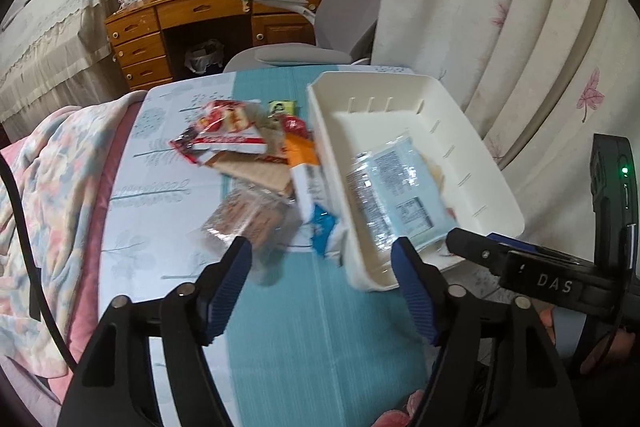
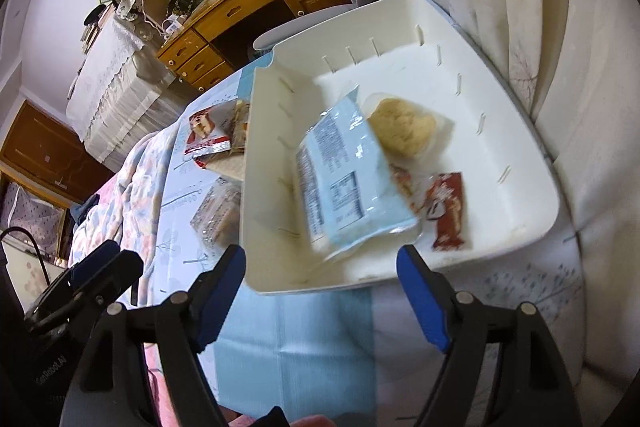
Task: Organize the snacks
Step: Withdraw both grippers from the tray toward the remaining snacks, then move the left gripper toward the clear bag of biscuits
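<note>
Three snacks lie in the white bin (image 2: 520, 155) already: a pale blue packet (image 2: 348, 183), a round yellowish bun (image 2: 404, 133) and a small brown bar (image 2: 448, 213). Lots more are left outside it. A messy pile of snacks (image 1: 244, 155) sits on the surface (image 1: 280, 307) just beside the bin's left wall, with a red and white pack (image 1: 226, 131) on top and a clear wrapped one (image 1: 250, 219) nearest. So the job looks about a third done, I think. The left gripper (image 1: 322, 255) tips down over the near edge of the pile and the bin, fingers (image 1: 226, 279) wide apart, holding nothing. The right gripper (image 2: 322, 263) tips down at the bin's near rim, fingers spread too, and empty.
</note>
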`<state>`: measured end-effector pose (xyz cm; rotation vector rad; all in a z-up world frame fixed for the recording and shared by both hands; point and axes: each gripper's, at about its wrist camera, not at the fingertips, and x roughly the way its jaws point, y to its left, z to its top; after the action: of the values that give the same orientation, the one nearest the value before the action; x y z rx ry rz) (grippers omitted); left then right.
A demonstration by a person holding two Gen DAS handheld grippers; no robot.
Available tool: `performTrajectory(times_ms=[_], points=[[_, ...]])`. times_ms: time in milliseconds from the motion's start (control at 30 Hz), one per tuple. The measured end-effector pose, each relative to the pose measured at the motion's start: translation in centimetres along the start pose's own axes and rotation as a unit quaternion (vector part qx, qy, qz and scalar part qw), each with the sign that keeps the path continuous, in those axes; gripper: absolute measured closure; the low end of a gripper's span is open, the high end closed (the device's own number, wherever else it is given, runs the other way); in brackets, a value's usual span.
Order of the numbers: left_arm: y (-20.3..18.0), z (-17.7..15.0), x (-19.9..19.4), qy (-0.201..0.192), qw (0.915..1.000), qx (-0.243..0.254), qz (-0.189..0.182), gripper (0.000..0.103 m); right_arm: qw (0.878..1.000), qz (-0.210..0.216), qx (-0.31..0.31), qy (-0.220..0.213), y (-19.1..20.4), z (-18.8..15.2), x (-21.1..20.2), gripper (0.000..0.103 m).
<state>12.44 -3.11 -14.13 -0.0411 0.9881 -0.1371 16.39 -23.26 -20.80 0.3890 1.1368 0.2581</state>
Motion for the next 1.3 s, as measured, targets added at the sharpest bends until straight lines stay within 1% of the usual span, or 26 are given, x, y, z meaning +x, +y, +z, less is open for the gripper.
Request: performTrajectory(times_ms=[100,400,567,733,967,1100,1300], points=[[1.7,-0.4,-0.7,0.006,0.9999,0.013,-0.002,0.024,1.000,0.000,0.013,-0.008,1.4,-0.9,0.0,0.024],[6.8,-1.0,-1.6,0.027,0.9978,0.058,-0.015,0.023,0.998,-0.006,0.048,-0.047,6.1,-3.4,0.2,0.024],[9.2,-1.1,-1.6,0.039,0.9943,0.096,-0.025,0.023,0.994,-0.010,0.089,-0.059,8.1,-4.7,1.0,0.024],[11.2,-1.2,-0.8,0.052,0.9891,0.132,-0.039,0.023,0.988,-0.019,0.137,-0.066,9.5,-6.1,2.4,0.024],[12.5,-0.8,0.8,0.057,0.9822,0.170,-0.058,0.023,0.975,-0.033,0.208,-0.072,10.5,-7.0,4.4,0.024],[12.5,-0.6,2.5,0.068,0.9779,0.186,-0.067,0.022,0.963,-0.032,0.258,-0.073,10.0,-7.1,5.5,0.024],[11.4,-0.8,5.0,0.060,0.9706,0.217,-0.085,0.022,0.941,-0.029,0.326,-0.083,8.6,-7.2,7.6,0.025]])
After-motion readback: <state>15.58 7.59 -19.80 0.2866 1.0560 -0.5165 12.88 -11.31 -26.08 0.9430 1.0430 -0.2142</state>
